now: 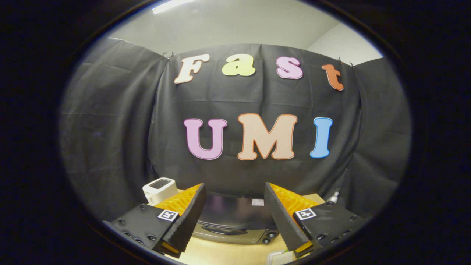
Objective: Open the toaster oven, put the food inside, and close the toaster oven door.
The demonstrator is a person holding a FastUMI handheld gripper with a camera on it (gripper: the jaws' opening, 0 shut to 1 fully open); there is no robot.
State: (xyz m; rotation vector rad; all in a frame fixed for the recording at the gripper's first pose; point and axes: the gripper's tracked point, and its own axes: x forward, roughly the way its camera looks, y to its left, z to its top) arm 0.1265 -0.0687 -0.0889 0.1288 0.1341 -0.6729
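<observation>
Two black ribbed fingers (pixel 186 221) of the hand-held gripper (pixel 234 221) stand wide apart with orange backing behind each pad, and nothing is held between them. Each finger base carries a small square black-and-white marker tag; its pattern is no readable writing.

Between the fingers and just ahead of them sits the toaster oven (pixel 235 219), seen from above and in front. Its long axis runs crosswise to the fingers, from one finger to the other. Its front faces back toward the hand-held gripper, with the door shut and a dark bar handle (pixel 224 231) running along the same crosswise line. Two round knobs (pixel 269 237) sit at the front's right end, close to the right finger. A small pale label (pixel 257 202) lies on the dark glossy top, too small to read.

Beyond the left finger stands a white toaster (pixel 159 190), its slotted top showing. Beyond the right finger, a small silvery bottle top (pixel 333 198) pokes up. Something pale with a green edge (pixel 278 257) lies on the light wooden tabletop (pixel 224 254) beside the right fingertip; I cannot tell what it is.
</observation>
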